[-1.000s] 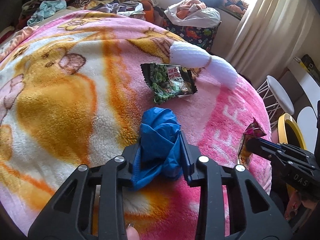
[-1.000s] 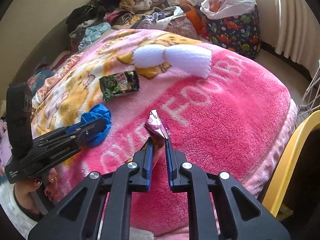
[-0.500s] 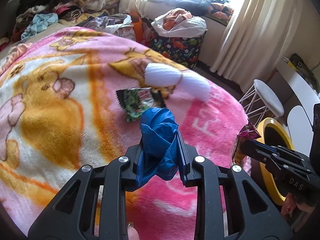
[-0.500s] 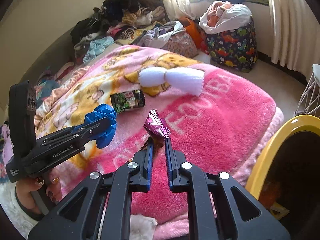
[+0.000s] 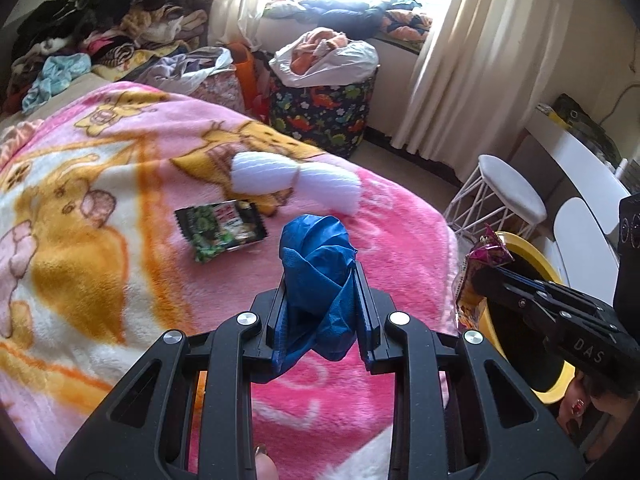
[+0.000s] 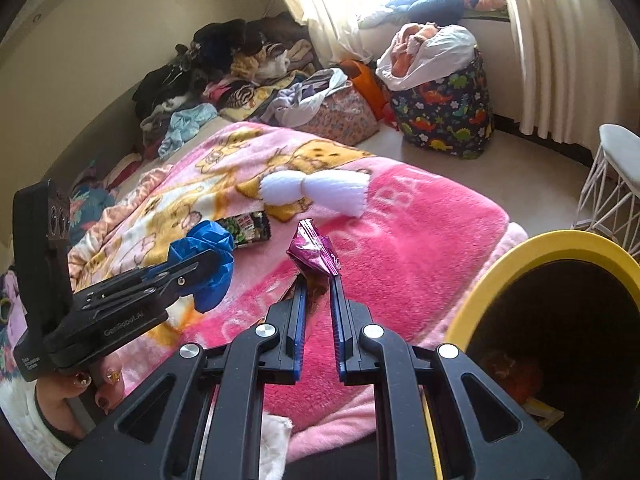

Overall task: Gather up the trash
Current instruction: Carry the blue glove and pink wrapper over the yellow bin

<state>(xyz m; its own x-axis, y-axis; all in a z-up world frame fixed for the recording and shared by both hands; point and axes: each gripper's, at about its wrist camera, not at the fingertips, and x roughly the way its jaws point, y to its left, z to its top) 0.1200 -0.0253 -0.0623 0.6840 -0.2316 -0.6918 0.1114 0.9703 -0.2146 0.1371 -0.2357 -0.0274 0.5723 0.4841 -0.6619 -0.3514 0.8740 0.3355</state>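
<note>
Pink cartoon blanket [image 5: 132,280] is covering the bed; the left claw [image 5: 320,292] is gripping a blue wad [image 5: 316,264], the right claw [image 6: 318,300] a magenta wrapper [image 6: 312,250], both best released squarely over the yellow-rimmed bin [image 6: 532,248].

Both tools are matte black plastic with triangular cut-outs in their linkage arms and round silver screw heads at the pivots. The left gripper [image 5: 320,280] has blue-edged finger pads [image 5: 366,320]; seen from the right wrist its side reads "GenRobot.AI" in pale lettering, and its tall black rear block carries small round openings. The right gripper [image 6: 318,292] has the same blue pad strips and "DAS" printed on its flank. The left hand [image 6: 80,396] shows dark polished nails, some with gold ornaments, and a fluffy white cuff.
</note>
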